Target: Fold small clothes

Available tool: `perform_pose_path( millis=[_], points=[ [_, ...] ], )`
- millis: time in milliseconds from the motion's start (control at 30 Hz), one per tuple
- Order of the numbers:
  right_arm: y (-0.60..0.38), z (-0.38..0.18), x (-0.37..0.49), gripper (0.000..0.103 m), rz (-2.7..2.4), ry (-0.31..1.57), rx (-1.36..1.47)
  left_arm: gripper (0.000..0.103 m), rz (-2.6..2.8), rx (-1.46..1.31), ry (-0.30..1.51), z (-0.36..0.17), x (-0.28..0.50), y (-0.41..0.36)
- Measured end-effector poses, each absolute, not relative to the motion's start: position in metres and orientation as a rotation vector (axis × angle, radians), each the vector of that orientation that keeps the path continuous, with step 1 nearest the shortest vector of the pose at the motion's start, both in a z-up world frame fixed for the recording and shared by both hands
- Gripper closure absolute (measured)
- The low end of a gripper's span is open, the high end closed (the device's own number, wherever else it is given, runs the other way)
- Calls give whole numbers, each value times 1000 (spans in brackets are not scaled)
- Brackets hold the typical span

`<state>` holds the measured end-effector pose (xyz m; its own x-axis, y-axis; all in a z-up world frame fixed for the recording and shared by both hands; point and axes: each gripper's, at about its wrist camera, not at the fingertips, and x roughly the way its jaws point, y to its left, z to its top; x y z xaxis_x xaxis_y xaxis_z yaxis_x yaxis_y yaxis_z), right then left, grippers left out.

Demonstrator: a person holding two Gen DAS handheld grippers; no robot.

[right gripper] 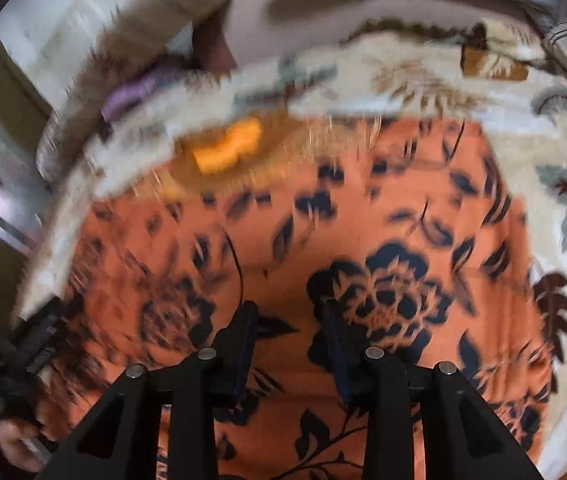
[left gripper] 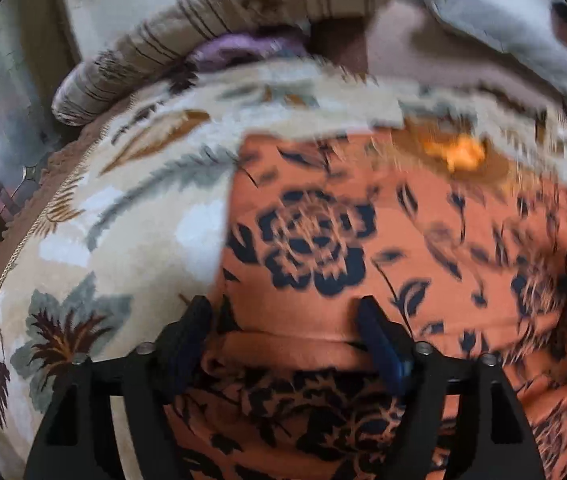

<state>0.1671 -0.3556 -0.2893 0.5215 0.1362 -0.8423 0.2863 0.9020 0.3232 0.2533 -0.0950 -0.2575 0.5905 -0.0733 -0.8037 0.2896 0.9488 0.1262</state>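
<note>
An orange garment with a dark blue flower print (left gripper: 363, 240) lies spread on a floral blanket; it also fills the right wrist view (right gripper: 323, 240). My left gripper (left gripper: 285, 312) is open, its fingers astride a raised fold of the garment near its left edge. My right gripper (right gripper: 289, 314) is open above the garment's middle, with nothing between the fingers. The left gripper shows at the lower left edge of the right wrist view (right gripper: 39, 340). Both views are blurred by motion.
The cream blanket with leaf print (left gripper: 123, 208) covers the bed. A striped beige pillow (left gripper: 203, 32), a purple cloth (left gripper: 235, 50) and grey bedding (left gripper: 503, 12) lie at the far side. A small orange-yellow patch (right gripper: 227, 144) sits by the garment's far edge.
</note>
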Motion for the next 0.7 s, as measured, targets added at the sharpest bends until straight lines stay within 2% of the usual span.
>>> perform_pose_path(
  millis=[233, 467, 700],
  points=[
    [-369, -266, 136, 65, -65, 958, 560, 26, -210, 231, 891, -245, 231, -88],
    [-373, -249, 88, 65, -81, 943, 545, 26, -250, 243, 836, -231, 170, -81],
    [-356, -264, 29, 65, -77, 1019, 534, 26, -278, 257, 884, -247, 105, -62]
  ],
)
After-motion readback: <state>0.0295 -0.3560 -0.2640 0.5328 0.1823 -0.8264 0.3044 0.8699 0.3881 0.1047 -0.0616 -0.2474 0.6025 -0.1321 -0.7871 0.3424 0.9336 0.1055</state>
